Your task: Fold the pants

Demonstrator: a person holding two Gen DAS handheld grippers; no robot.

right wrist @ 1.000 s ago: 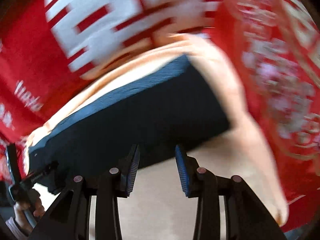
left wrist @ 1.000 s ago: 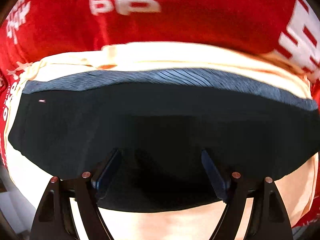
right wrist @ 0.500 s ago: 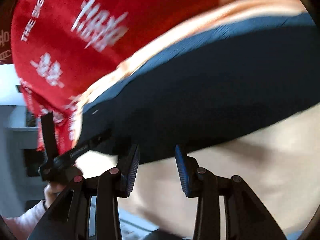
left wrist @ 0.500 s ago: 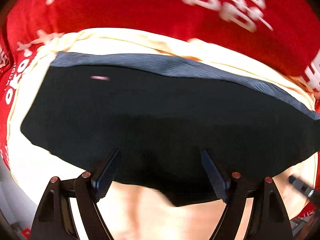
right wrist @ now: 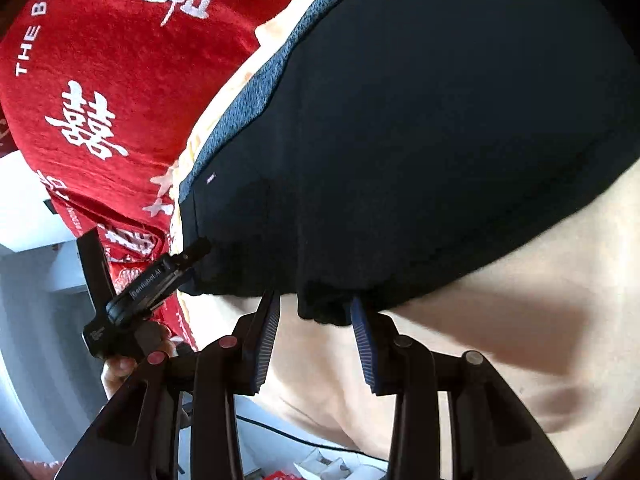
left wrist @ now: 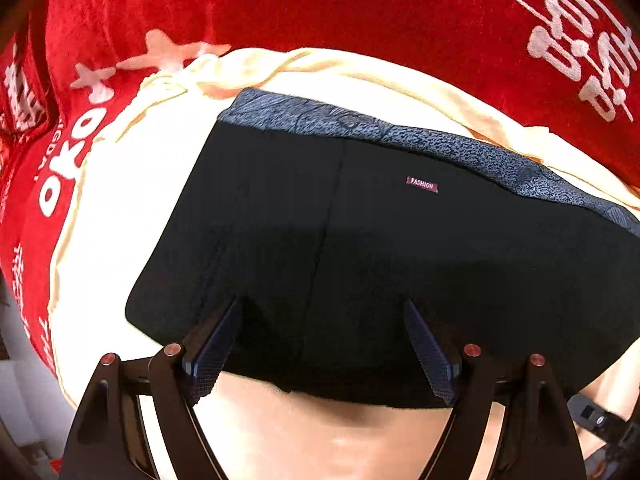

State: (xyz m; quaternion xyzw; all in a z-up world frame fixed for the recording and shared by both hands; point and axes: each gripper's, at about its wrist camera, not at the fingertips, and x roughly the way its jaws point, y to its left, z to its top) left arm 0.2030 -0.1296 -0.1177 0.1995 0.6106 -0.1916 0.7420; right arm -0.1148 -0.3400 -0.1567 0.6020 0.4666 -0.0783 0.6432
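Black pants (left wrist: 360,248) lie flat on a cream sheet (left wrist: 132,208), which lies over a red blanket (left wrist: 320,8). In the left wrist view the grey-blue waistband (left wrist: 400,132) runs from 11 to 3 o'clock, with a small label (left wrist: 422,185) near centre.

Left gripper (left wrist: 324,344): jaws spread wide, hovering over the near hem at 6 o'clock, nothing between the pads; cannot tell if the tips touch the cloth.

Right gripper (right wrist: 316,334): jaws partly spread, straddling a bump of the hem at 6 o'clock in its own view, no pinch visible. The other gripper shows there at 8 o'clock, at the pants' corner.

Handling, as a guess: thin, soft, light knit, limp, likely to sag and bunch if lifted by one point. The sheet underneath may drag along. Best hold looks like the hem corners or waistband corners, both layers pinched, one gripper on each.
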